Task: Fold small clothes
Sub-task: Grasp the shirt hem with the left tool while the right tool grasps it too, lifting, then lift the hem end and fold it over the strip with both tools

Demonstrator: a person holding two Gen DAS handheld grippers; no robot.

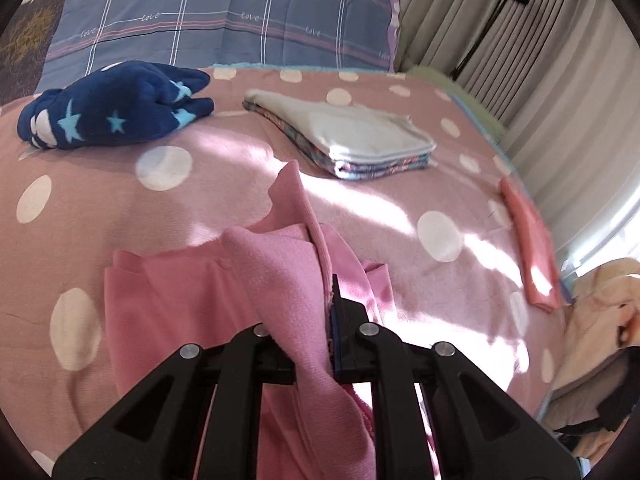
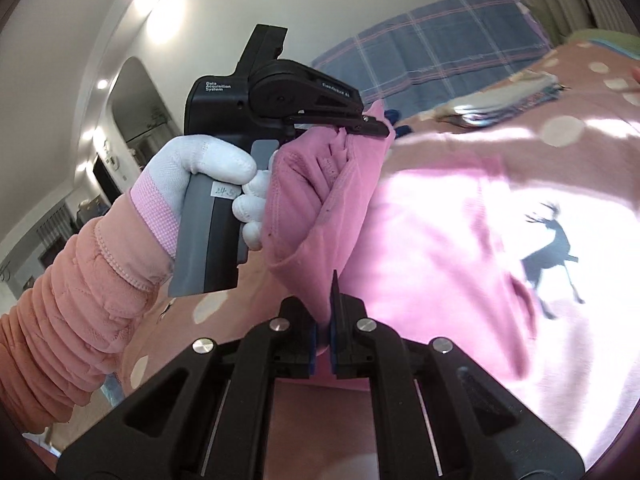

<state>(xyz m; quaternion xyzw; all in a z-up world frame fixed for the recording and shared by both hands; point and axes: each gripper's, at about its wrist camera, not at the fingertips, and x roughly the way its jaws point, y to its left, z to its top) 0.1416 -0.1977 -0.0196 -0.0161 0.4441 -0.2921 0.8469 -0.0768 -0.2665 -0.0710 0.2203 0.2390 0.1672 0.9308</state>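
Note:
A pink garment [image 1: 280, 280] with a dark deer print [image 2: 552, 256] lies partly on the pink dotted blanket [image 1: 100, 184]. My left gripper [image 1: 326, 300] is shut on a bunched fold of it, which drapes over the fingers. In the right wrist view that same left gripper [image 2: 374, 128] is held by a white-gloved hand [image 2: 208, 176] and lifts the pink cloth. My right gripper [image 2: 325, 300] is shut on a lower edge of the same pink garment [image 2: 440, 240].
A folded stack of white and patterned cloth [image 1: 352, 136] lies mid-bed. A navy star-print garment [image 1: 116, 106] sits crumpled at the left. A folded salmon piece [image 1: 528, 240] lies by the right edge. A plaid pillow [image 1: 224, 16] and curtains [image 1: 520, 60] stand behind.

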